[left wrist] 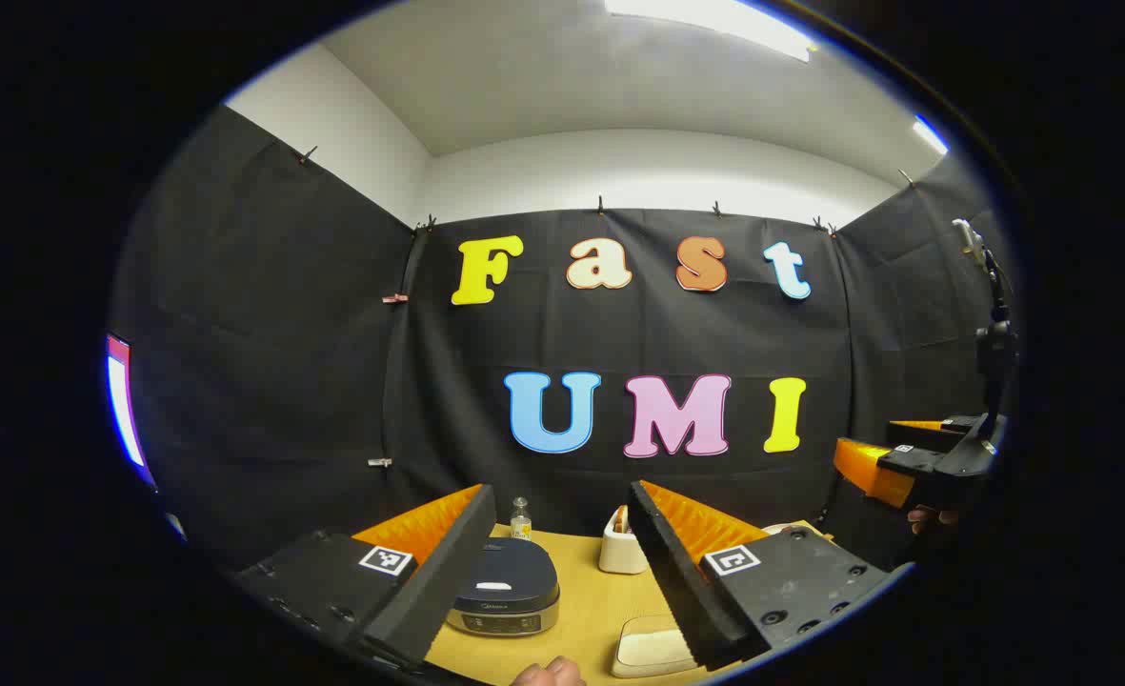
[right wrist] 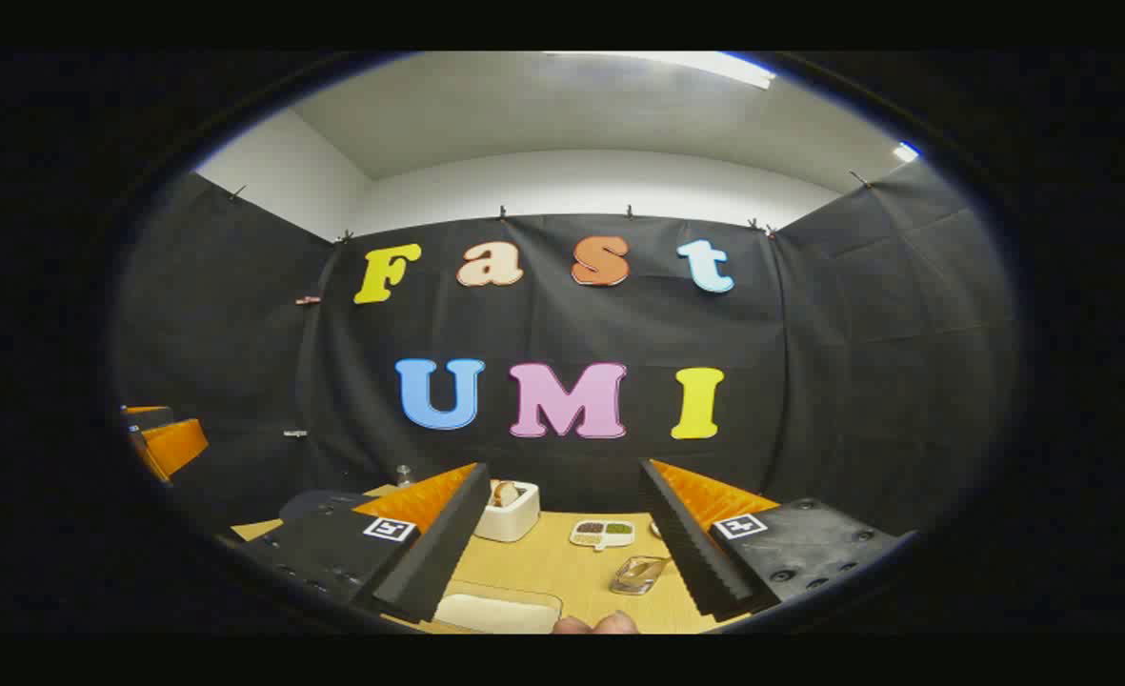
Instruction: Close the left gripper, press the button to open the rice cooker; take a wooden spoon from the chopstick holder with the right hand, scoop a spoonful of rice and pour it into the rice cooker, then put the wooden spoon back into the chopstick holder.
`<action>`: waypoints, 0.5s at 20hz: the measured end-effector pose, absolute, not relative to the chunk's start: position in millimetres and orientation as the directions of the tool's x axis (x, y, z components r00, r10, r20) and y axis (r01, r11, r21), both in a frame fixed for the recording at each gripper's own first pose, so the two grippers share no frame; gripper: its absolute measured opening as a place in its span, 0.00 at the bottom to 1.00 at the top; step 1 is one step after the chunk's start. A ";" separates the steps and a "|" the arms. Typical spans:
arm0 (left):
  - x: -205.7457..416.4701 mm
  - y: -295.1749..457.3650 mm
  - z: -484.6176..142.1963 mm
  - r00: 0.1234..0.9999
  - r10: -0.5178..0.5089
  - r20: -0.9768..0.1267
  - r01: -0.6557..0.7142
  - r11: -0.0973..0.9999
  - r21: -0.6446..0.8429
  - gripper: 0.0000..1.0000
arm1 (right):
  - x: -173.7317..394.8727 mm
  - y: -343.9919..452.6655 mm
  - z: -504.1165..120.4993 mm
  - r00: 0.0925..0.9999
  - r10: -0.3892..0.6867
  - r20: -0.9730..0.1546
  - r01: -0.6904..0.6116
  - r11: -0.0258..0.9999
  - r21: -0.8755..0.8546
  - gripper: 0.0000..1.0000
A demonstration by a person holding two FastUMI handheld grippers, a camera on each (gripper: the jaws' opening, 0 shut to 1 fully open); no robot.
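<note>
The rice cooker (left wrist: pixel 507 586), with a dark lid shut over a silver base, sits on the wooden table just ahead of my left gripper (left wrist: pixel 560 495), which is open and holds nothing. The white chopstick holder (left wrist: pixel 622 551) stands to the cooker's right. In the right gripper view the same holder (right wrist: pixel 508 510) shows a wooden spoon head (right wrist: pixel 504 493) poking out. My right gripper (right wrist: pixel 562 469) is open and hovers short of the holder. A shallow white rice tray (right wrist: pixel 497 610) lies near the table's front edge, and it is also in the left gripper view (left wrist: pixel 652 646).
A small bottle (left wrist: pixel 521 519) stands behind the cooker. A divided dish of grains (right wrist: pixel 602 534) and a clear glass item (right wrist: pixel 638 574) lie right of the holder. The other gripper (left wrist: pixel 905 467) hangs at the far right. A person's hand (left wrist: pixel 548 672) is at the bottom edge.
</note>
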State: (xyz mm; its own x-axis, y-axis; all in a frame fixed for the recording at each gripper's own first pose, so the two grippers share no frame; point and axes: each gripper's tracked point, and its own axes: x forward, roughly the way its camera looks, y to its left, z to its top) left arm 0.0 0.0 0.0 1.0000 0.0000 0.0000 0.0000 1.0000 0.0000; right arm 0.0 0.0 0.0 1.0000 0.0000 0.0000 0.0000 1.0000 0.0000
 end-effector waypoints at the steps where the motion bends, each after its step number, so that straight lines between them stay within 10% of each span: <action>1: 1.4 -0.5 -4.2 1.000 0.003 -0.012 -0.003 1.000 -0.005 0.95 | 2.3 -1.0 -3.0 1.000 0.001 -0.003 -0.001 1.000 -0.001 0.97; 10: 7.4 7.3 -14.5 0.998 0.044 -0.035 -0.044 0.999 -0.016 0.96 | 2.1 3.6 -14.5 0.999 0.030 -0.032 -0.031 0.999 -0.026 0.98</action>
